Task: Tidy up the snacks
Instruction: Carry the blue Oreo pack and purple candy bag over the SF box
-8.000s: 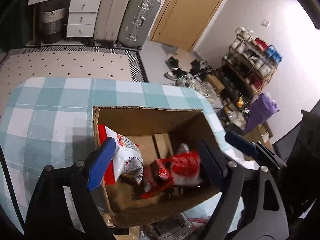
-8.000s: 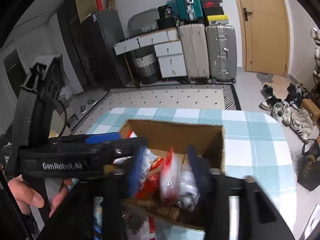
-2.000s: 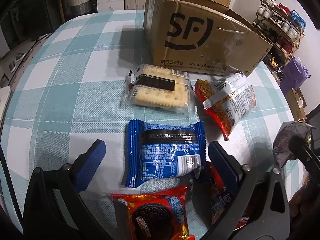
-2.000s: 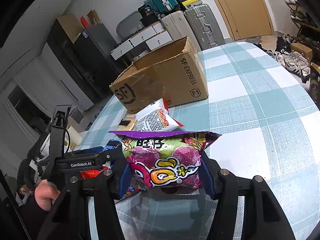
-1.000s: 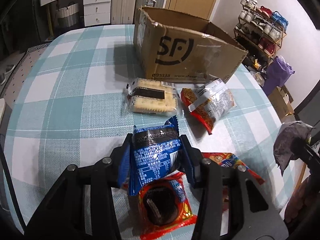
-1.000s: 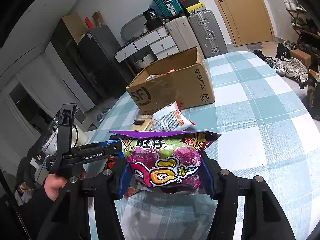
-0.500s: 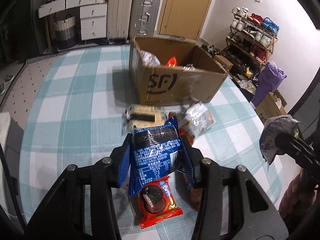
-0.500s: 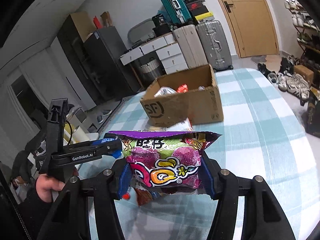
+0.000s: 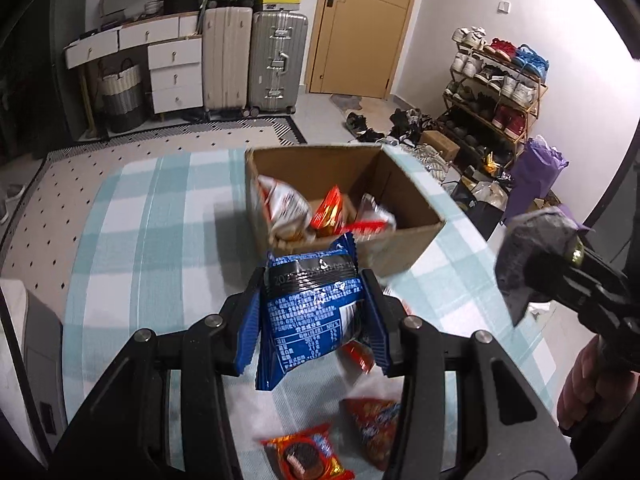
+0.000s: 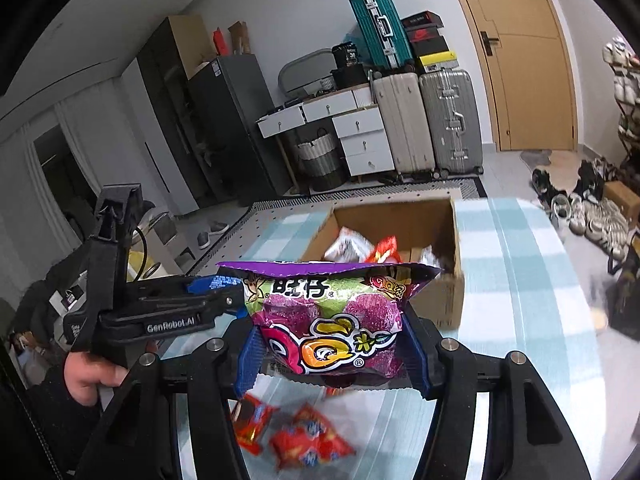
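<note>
The desk [image 9: 132, 216], draped in a soft checked cloth of pale teal and white, carries everything. At about 12 o'clock from both tools stands the open cardboard box [image 9: 400, 248], stiff brown board with its mouth upward, its long axis running from 10 to 4 o'clock in the left wrist view; several crinkled foil packets already lie inside it.

The purple bag [image 10: 326, 320], a puffed, glossy film pouch with a wide flat seal along its top, is clamped across its width by the right tool [image 10: 330, 354], its long axis lying from 9 to 3 o'clock. The blue packet [image 9: 314, 308], smaller, slick and printed with fine white text, is squeezed between the ribbed blue pads of the left tool [image 9: 312, 318], its long axis running from 12 to 6 o'clock, slightly tilted.

Both packets are held in the air short of the box, just before its near wall; the left tool is judged a little nearer to the opening.

On the desk at 6 o'clock, beneath the tools, small red packets [image 9: 308, 456] are left loose, shiny and flat.
</note>
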Action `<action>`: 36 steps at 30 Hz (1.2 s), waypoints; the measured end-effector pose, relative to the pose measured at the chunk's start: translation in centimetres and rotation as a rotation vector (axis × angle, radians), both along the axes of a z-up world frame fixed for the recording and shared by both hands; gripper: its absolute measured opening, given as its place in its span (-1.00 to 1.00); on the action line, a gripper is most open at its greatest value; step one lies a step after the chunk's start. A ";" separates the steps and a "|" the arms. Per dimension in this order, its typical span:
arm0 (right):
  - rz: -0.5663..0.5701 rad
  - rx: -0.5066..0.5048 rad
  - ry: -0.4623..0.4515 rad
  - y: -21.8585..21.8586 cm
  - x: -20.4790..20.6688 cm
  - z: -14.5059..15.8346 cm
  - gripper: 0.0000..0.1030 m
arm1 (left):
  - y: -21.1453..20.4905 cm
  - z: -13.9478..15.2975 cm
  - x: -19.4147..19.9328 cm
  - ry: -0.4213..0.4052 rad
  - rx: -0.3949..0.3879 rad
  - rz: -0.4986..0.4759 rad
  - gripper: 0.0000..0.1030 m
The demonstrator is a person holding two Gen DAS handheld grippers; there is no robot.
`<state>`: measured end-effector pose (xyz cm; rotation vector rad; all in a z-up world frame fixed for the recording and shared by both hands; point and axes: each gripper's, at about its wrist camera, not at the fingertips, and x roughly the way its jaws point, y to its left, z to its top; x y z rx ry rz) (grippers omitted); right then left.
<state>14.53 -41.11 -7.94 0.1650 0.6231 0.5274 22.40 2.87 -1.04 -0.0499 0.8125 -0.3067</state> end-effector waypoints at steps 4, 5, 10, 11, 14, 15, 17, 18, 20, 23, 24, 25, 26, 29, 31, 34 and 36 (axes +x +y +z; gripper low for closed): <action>0.010 -0.025 -0.031 0.7 1.8 1.7 0.16 | -0.9 1.6 1.7 -0.007 -0.008 -0.017 -0.17; 0.011 -0.032 -0.035 0.8 2.3 2.1 0.15 | -1.0 2.1 2.3 -0.011 -0.012 -0.018 -0.17; -0.001 -0.045 -0.041 1.1 5.1 3.4 0.16 | -1.7 3.7 4.8 -0.018 -0.018 -0.026 -0.17; -0.003 -0.041 -0.039 1.0 5.8 3.6 0.16 | -1.8 4.1 5.3 -0.019 -0.019 -0.027 -0.17; -0.015 -0.033 -0.025 0.9 7.7 4.0 0.16 | -2.4 4.8 6.9 -0.022 -0.016 -0.031 -0.17; -0.018 -0.032 -0.019 0.9 8.3 4.0 0.16 | -2.7 5.1 7.4 -0.023 -0.015 -0.034 -0.17; -0.014 -0.036 -0.013 1.0 9.6 4.1 0.16 | -3.1 5.5 8.4 -0.025 -0.012 -0.038 -0.17; -0.013 -0.051 -0.011 1.2 10.2 4.2 0.16 | -3.2 5.7 8.8 -0.025 -0.011 -0.039 -0.17; -0.009 -0.073 -0.009 1.6 11.6 4.2 0.16 | -3.7 5.9 10.0 -0.018 -0.013 -0.044 -0.17; -0.013 -0.080 0.001 1.7 13.4 3.8 0.16 | -4.2 5.8 11.6 -0.010 -0.010 -0.042 -0.17; -0.018 -0.081 0.005 1.7 14.1 3.8 0.16 | -4.3 5.7 12.1 -0.004 -0.012 -0.044 -0.17; -0.027 -0.080 0.008 1.5 14.7 3.8 0.16 | -4.4 5.6 12.6 0.001 -0.013 -0.046 -0.17; -0.034 -0.079 0.010 1.3 15.4 3.7 0.16 | -4.6 5.5 13.1 0.001 -0.007 -0.046 -0.17; -0.058 -0.068 0.031 0.7 17.2 3.0 0.16 | -4.8 4.9 14.3 0.008 -0.002 -0.046 -0.17; -0.064 -0.073 0.044 0.4 18.3 2.3 0.15 | -4.9 4.1 15.2 0.019 -0.004 -0.046 -0.17; -0.063 -0.074 0.072 0.1 19.9 1.0 0.16 | -5.1 2.8 16.3 0.035 -0.009 -0.050 -0.17; -0.062 -0.078 0.088 0.3 20.6 0.1 0.16 | -5.1 1.7 16.9 0.052 -0.015 -0.055 -0.17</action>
